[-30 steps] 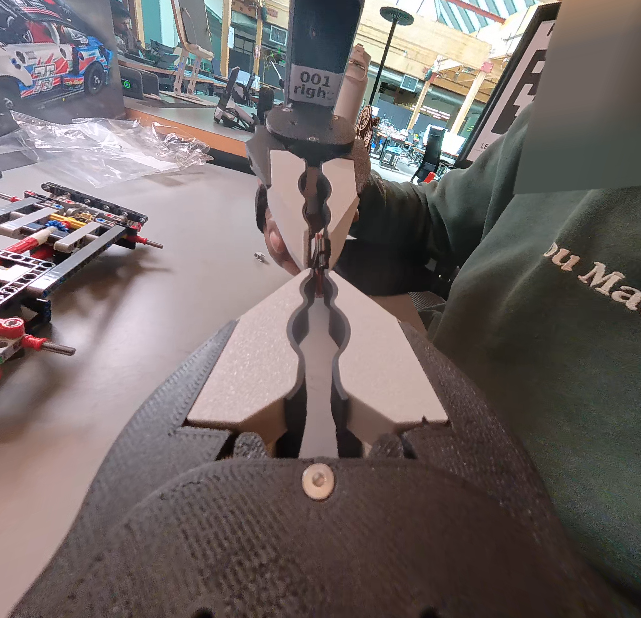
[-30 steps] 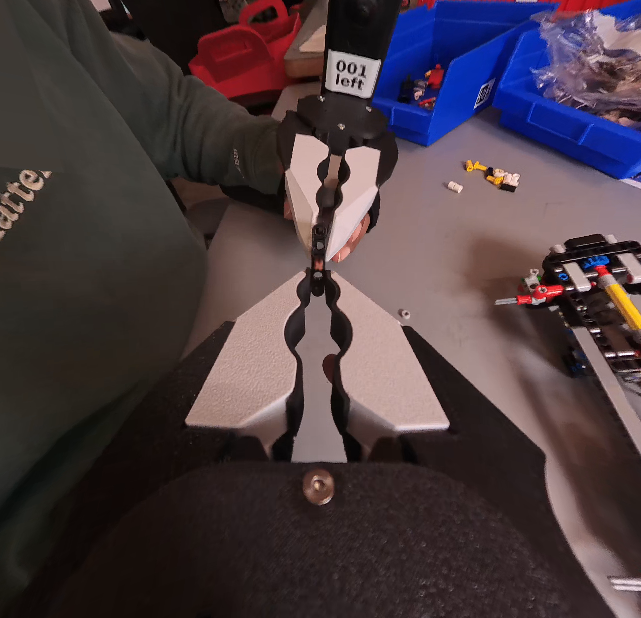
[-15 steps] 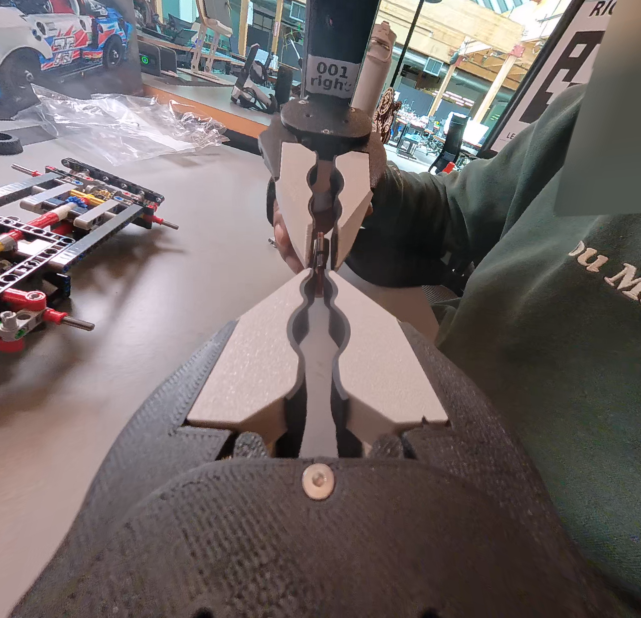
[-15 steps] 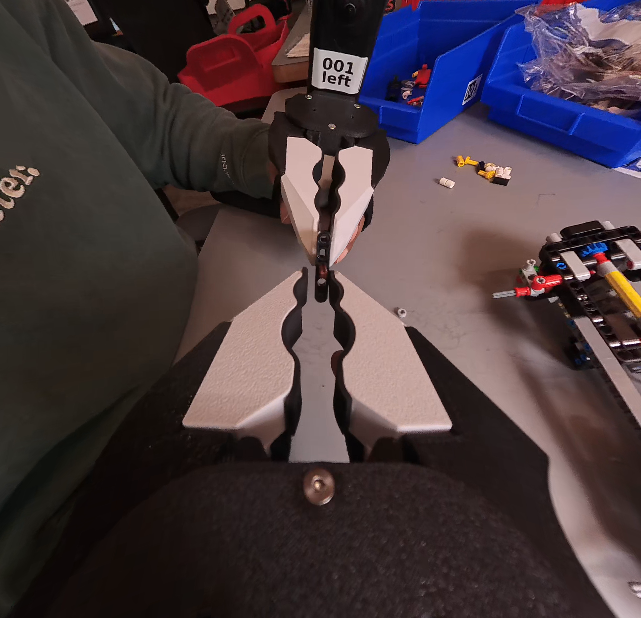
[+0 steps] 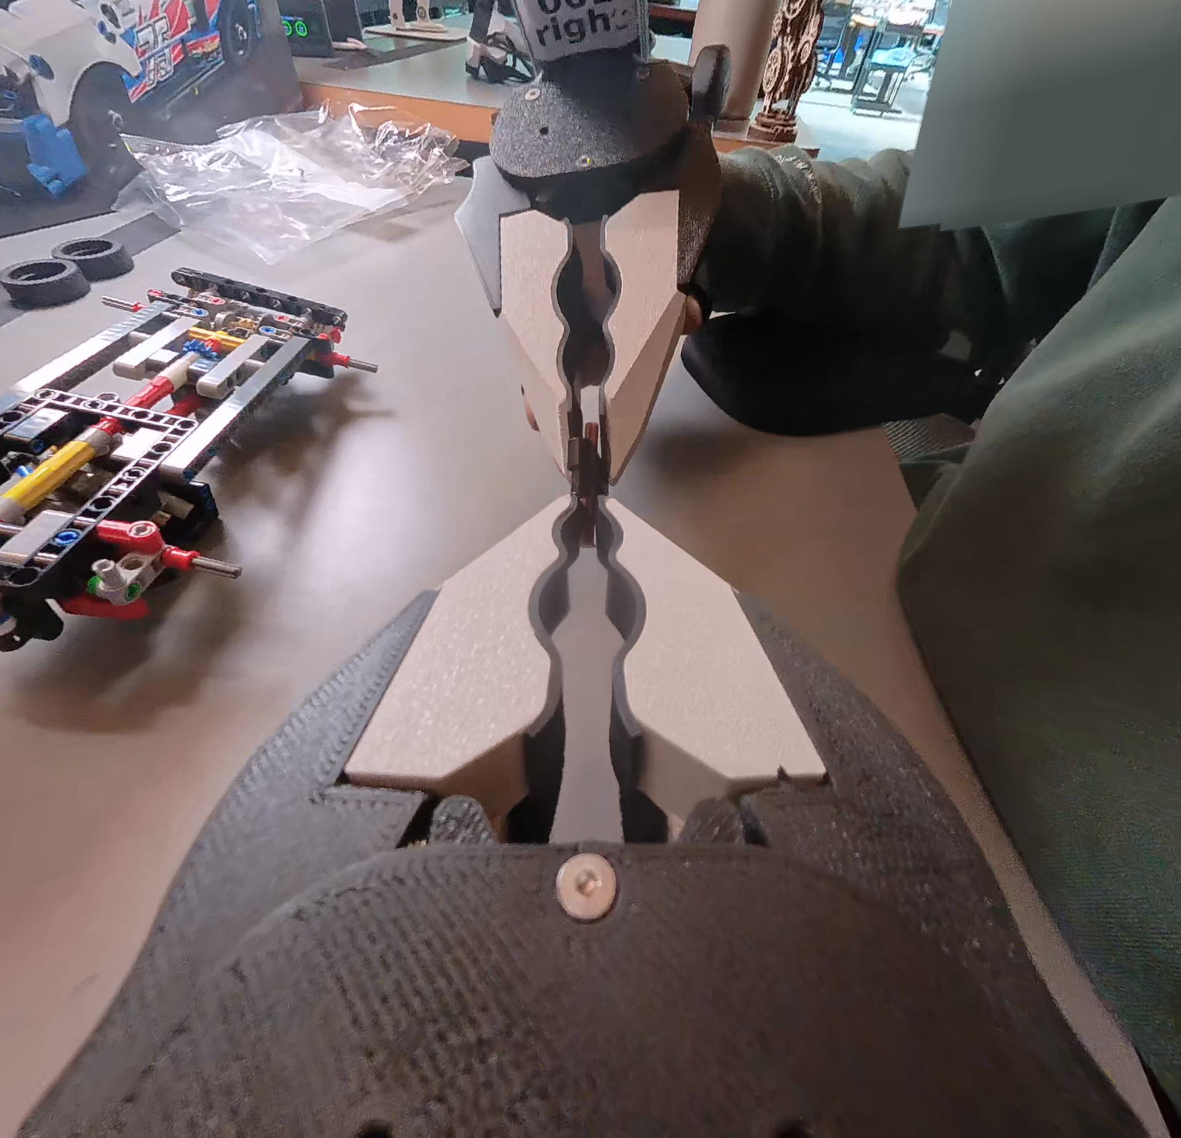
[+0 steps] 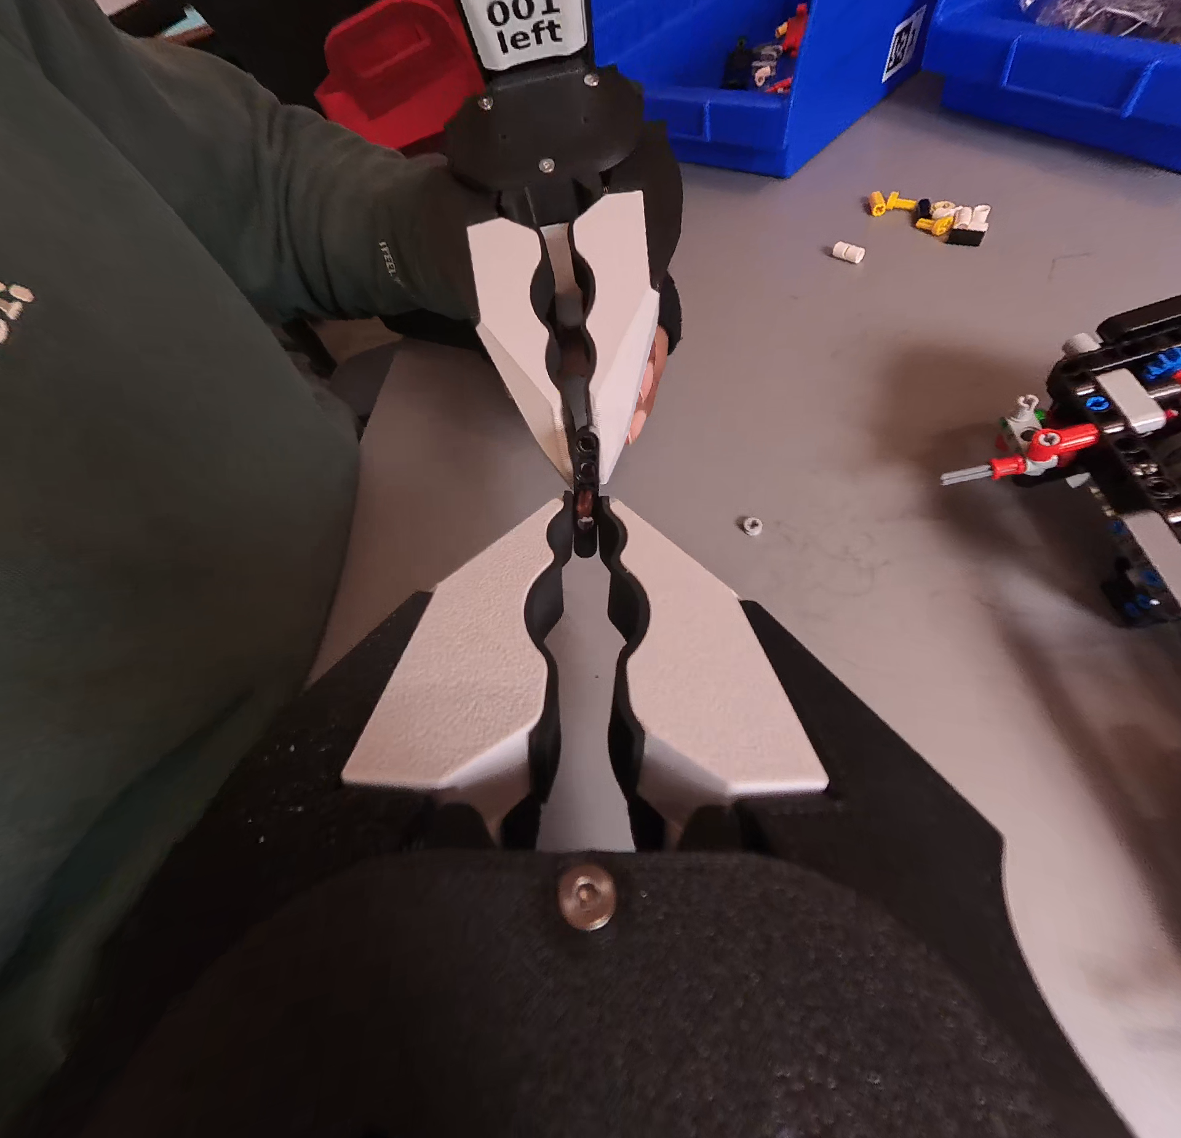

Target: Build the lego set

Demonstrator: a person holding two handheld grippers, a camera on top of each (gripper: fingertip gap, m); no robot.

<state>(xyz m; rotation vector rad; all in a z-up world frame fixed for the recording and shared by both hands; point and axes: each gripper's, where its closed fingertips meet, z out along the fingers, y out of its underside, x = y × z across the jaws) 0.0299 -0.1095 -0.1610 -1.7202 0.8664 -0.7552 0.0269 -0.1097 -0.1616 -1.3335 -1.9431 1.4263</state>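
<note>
A small black lego beam (image 6: 585,462) with a dark red pin (image 6: 582,504) in it is held in the air between both grippers, which meet tip to tip. My left gripper (image 5: 586,519) is shut on one end of it, and my right gripper (image 6: 585,522) is shut on the other end. The beam also shows in the left wrist view (image 5: 580,462). The part-built chassis (image 5: 147,417) lies on the table left of the left gripper. It shows at the right edge of the right wrist view (image 6: 1125,430).
Two black tyres (image 5: 64,270), a clear plastic bag (image 5: 281,174) and the set's box (image 5: 96,53) lie beyond the chassis. Blue bins (image 6: 735,65) stand at the back. Loose pieces (image 6: 933,216), a white bush (image 6: 848,251) and a small grey piece (image 6: 751,524) lie on the table. The person's green sweatshirt (image 6: 160,468) is close by. My two grippers' fingertips are within a few centimetres of each other. Left tips and right tips are each some 9 cm from the small grey piece (image 6: 751,524).
Both grippers stay tip to tip on the beam and have drawn a little closer together. The pair has swung so the chassis shows nearer in the left wrist view.
</note>
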